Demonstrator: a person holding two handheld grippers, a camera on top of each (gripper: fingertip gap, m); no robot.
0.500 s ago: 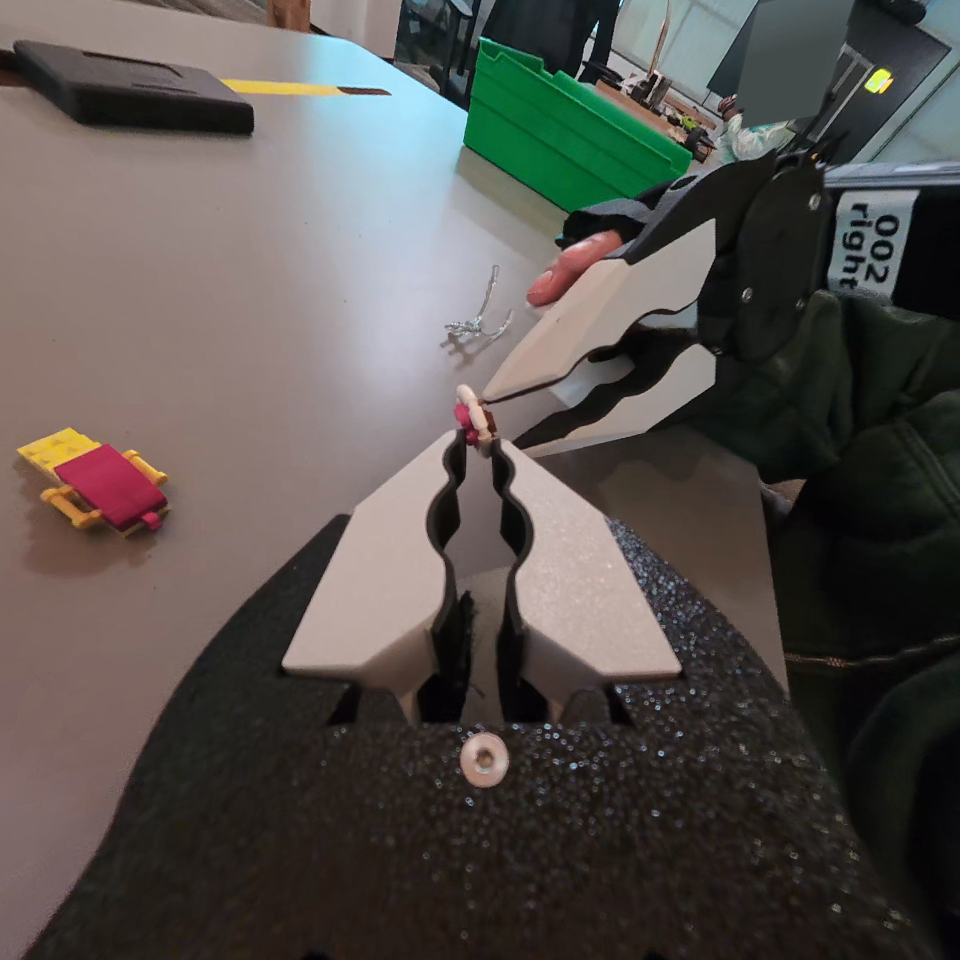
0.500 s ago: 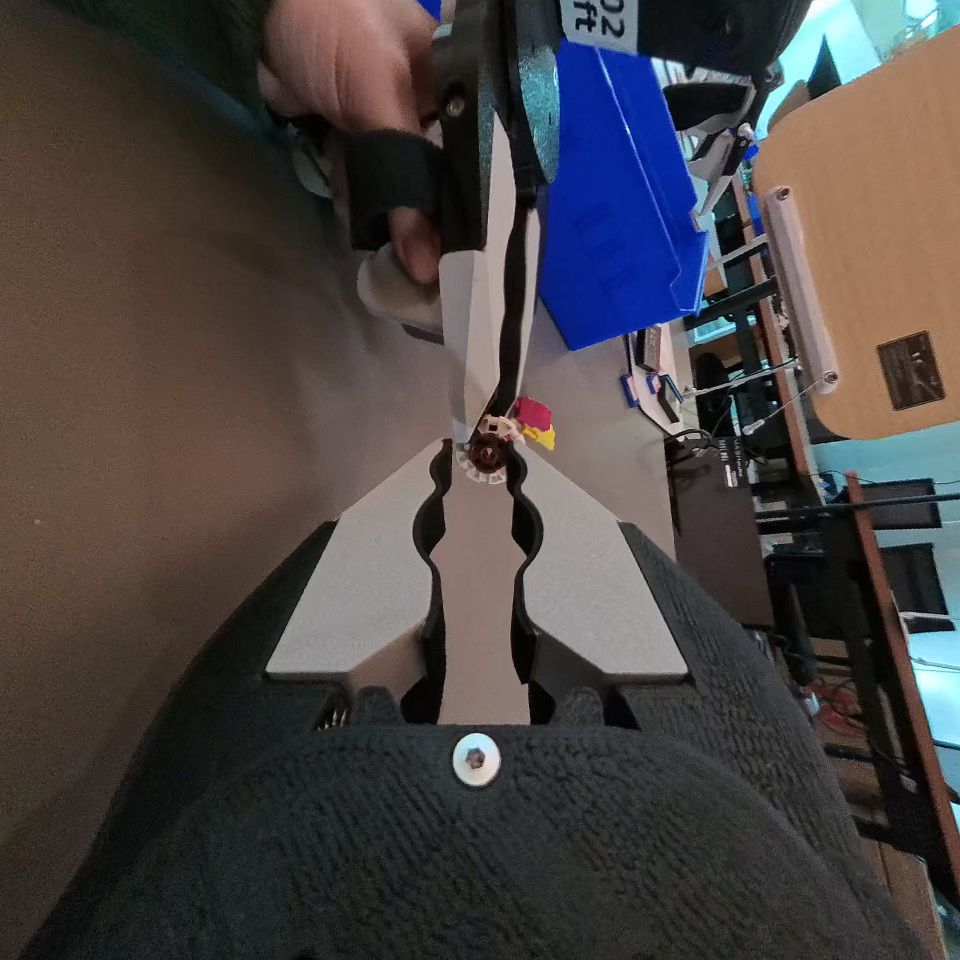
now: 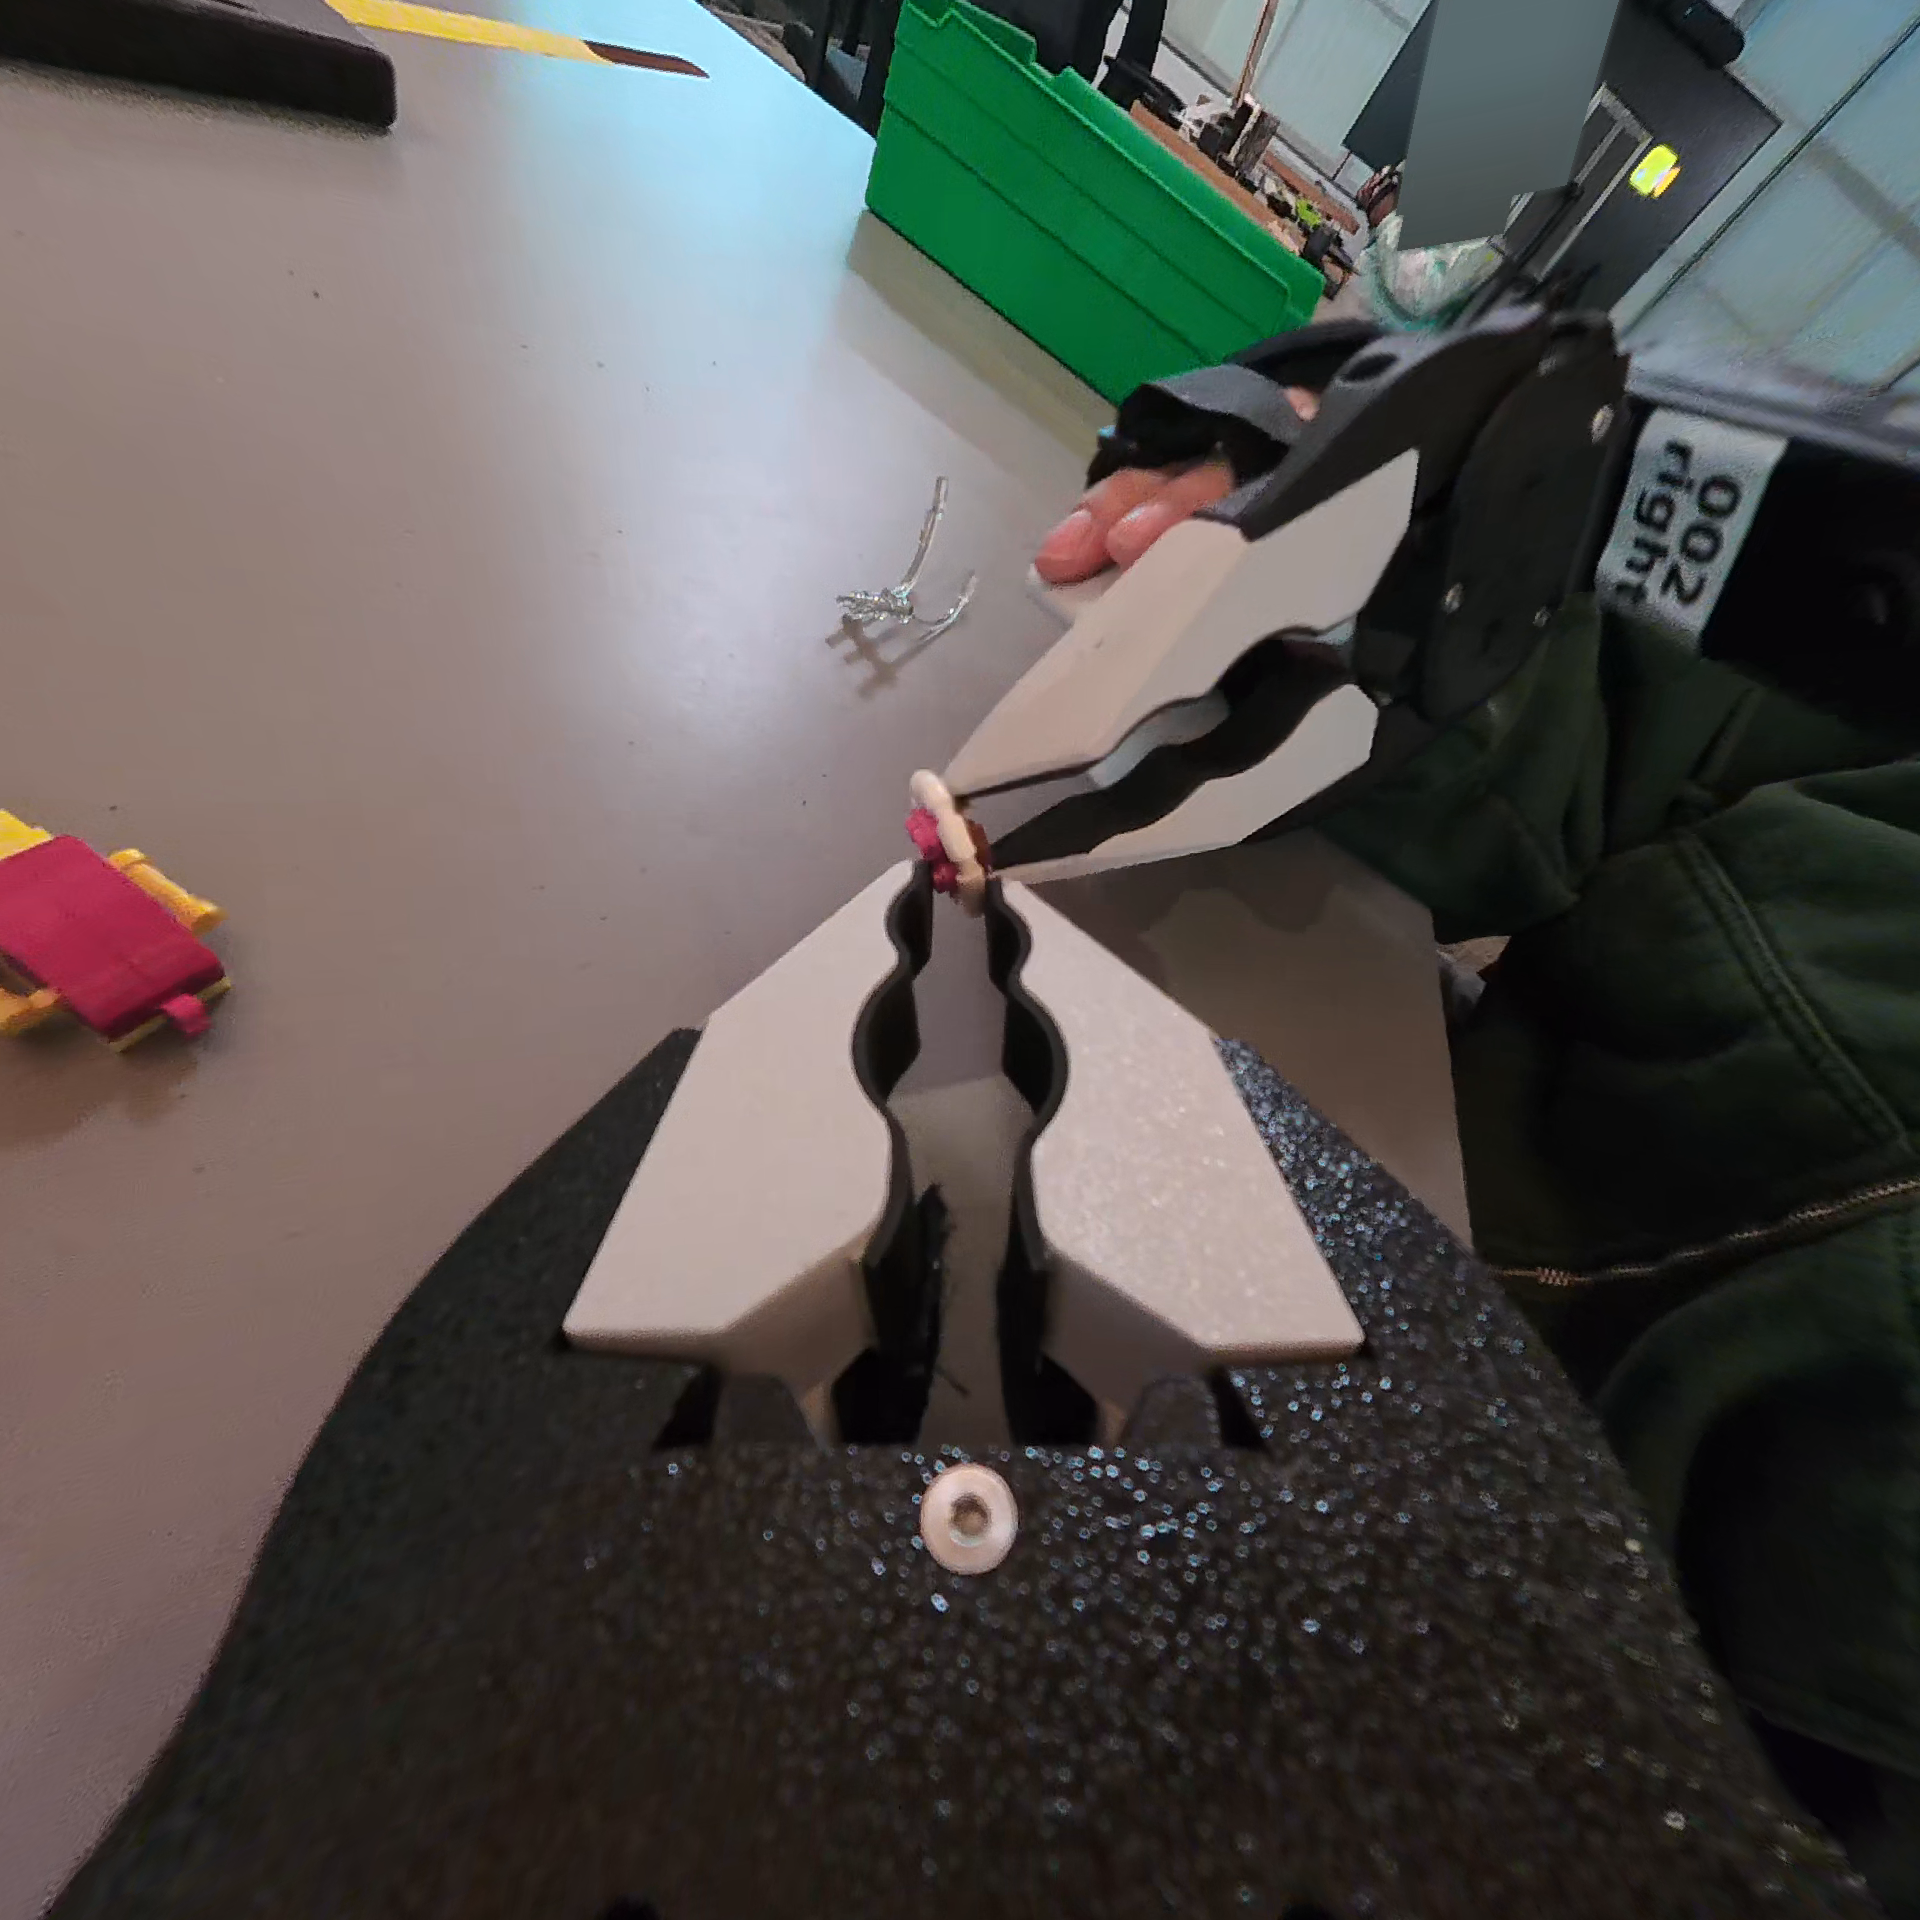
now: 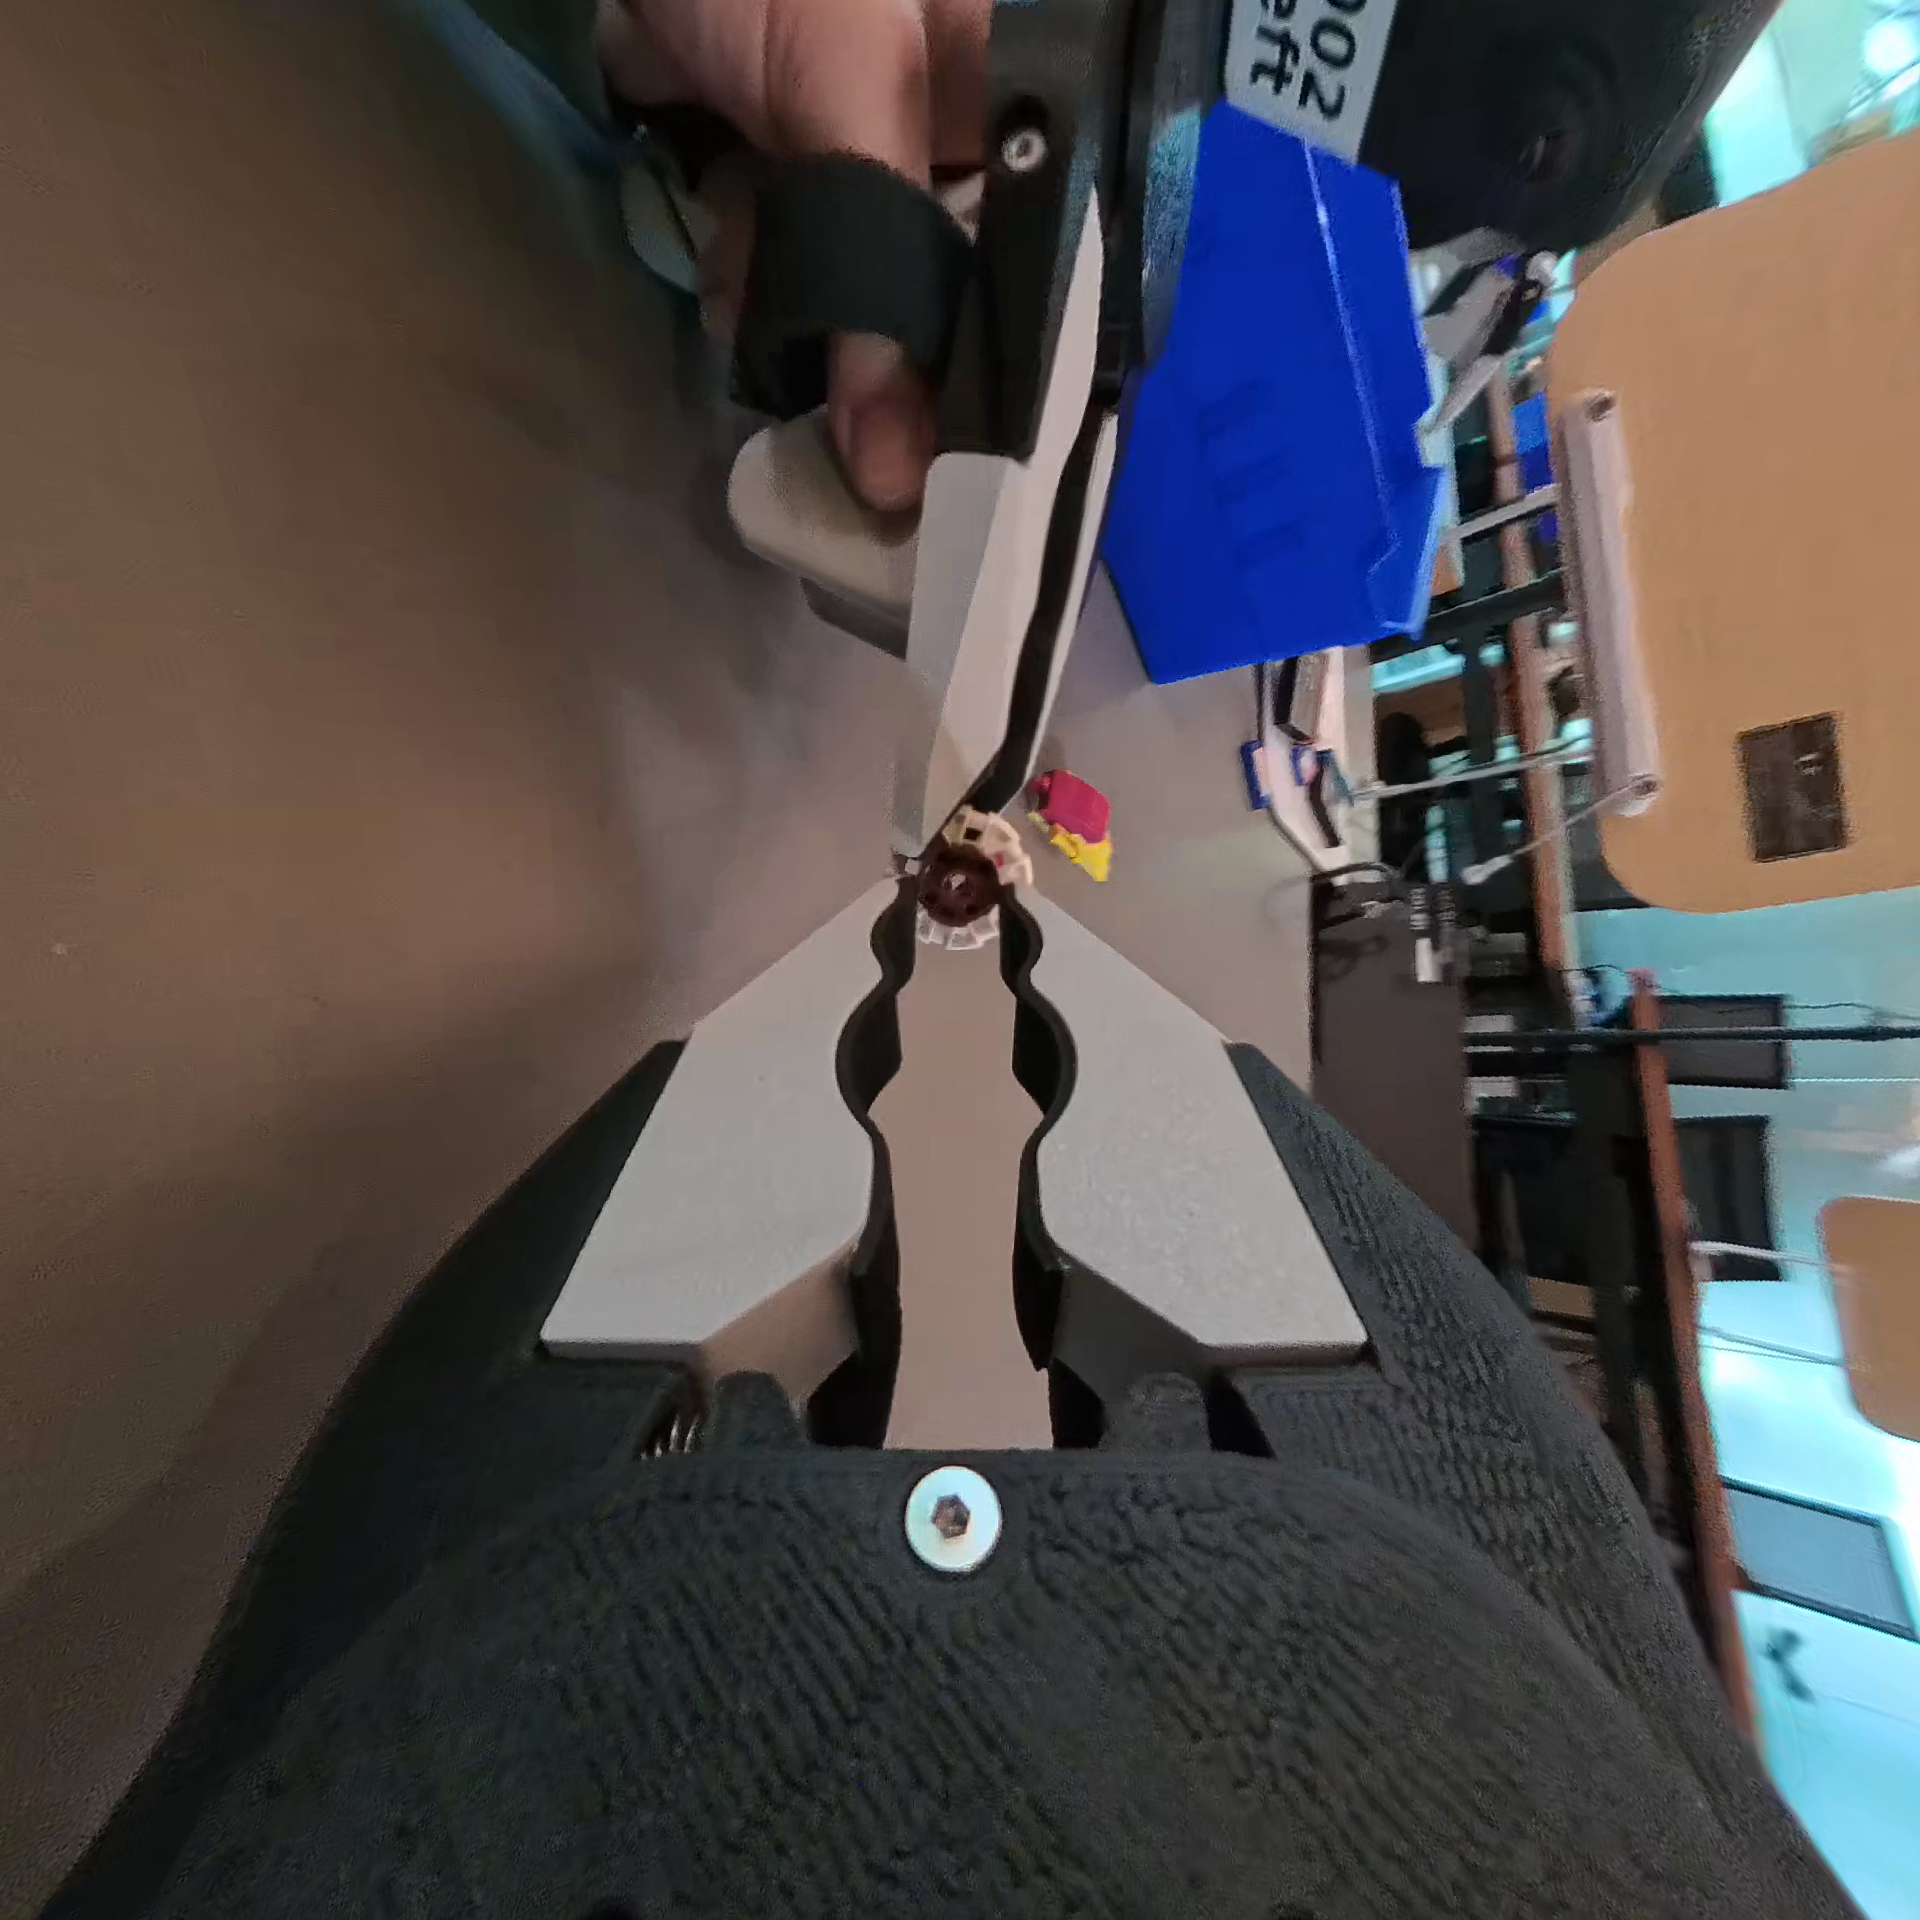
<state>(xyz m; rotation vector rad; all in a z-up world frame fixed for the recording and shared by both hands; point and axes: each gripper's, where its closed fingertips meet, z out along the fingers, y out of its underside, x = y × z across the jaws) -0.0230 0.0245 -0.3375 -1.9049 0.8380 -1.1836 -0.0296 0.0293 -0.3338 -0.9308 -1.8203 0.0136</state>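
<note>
While both pairs of fingers met tip to tip above the grey tabletop, the left gripper pinched a small toy piece of cream toothed plastic wheels with a dark brown hub and magenta bits at its fingertips. The right gripper was closed on the same piece from the other side. Beyond the left fingers lay a twisted silver wire; well off to their left sat a yellow and magenta brick assembly; farther ahead stood a green plastic bin.
</note>
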